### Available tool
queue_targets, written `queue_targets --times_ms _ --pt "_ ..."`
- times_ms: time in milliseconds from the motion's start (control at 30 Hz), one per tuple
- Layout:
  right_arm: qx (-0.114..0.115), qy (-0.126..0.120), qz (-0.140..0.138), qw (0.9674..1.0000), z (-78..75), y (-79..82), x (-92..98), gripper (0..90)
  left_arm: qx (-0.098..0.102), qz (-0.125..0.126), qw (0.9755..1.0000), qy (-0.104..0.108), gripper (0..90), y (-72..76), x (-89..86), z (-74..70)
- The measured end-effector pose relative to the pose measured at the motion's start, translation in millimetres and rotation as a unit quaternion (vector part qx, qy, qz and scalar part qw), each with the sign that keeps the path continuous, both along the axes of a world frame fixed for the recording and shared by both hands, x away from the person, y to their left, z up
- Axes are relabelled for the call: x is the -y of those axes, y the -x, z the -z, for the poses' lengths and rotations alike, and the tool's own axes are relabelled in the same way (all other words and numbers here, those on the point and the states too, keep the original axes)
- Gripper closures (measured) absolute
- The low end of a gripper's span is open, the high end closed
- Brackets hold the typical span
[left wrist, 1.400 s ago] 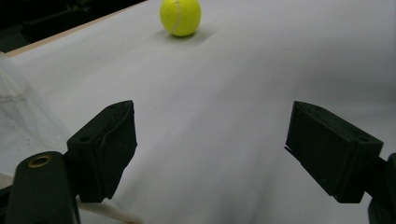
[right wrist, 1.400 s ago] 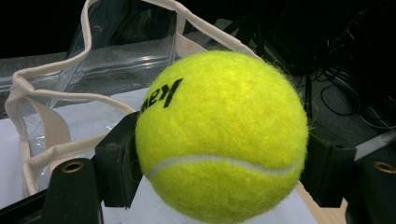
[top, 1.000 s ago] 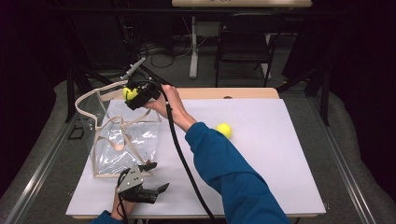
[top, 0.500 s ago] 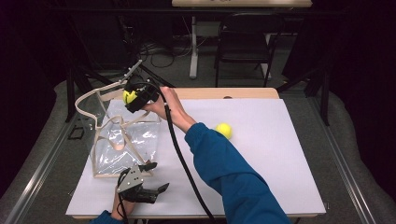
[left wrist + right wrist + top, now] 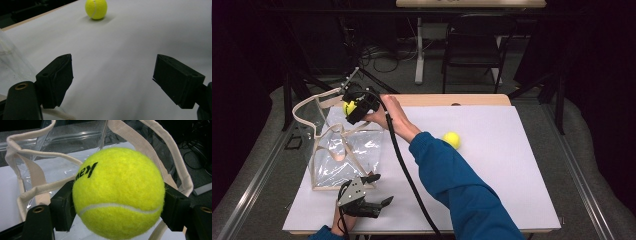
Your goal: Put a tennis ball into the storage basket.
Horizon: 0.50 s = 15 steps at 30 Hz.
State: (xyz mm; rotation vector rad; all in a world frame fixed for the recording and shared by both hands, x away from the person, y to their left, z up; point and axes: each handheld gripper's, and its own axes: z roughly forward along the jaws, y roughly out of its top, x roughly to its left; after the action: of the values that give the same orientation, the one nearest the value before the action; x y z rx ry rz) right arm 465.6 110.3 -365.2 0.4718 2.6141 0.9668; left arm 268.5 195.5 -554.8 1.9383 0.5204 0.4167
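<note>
My right gripper (image 5: 350,107) is shut on a yellow tennis ball (image 5: 118,192) and holds it at the far top edge of a clear plastic bag (image 5: 344,152) with cream fabric straps (image 5: 147,147). The bag's mouth stands open just beyond the ball. A second tennis ball (image 5: 452,139) lies on the white table (image 5: 512,165) to the right of the arm; the left gripper view shows this ball (image 5: 96,9) far ahead. My left gripper (image 5: 374,201) rests open near the table's front edge, just below the bag, with nothing between its jaws.
The person's blue sleeve (image 5: 457,185) and the black cable (image 5: 404,172) cross the middle of the table. A wooden strip (image 5: 452,100) edges the table's far side. Chairs and cables stand on the dark floor behind.
The right gripper has shifted slightly toward the bag's far top edge with the ball still held. The left gripper has not moved.
</note>
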Motion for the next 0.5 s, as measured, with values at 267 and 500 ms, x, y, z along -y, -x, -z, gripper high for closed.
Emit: queue_targets --times_ms 267,500 --pt "-0.001 0.010 0.000 1.0000 2.6 0.4 -3.4 25.1 -0.002 0.003 1.0000 0.000 16.0 -0.2 -0.2 -0.1" --pt "-0.002 0.013 -0.001 0.9999 4.5 -0.7 -3.8 20.0 -0.003 0.002 1.0000 0.002 16.0 -0.2 -0.3 -0.1"
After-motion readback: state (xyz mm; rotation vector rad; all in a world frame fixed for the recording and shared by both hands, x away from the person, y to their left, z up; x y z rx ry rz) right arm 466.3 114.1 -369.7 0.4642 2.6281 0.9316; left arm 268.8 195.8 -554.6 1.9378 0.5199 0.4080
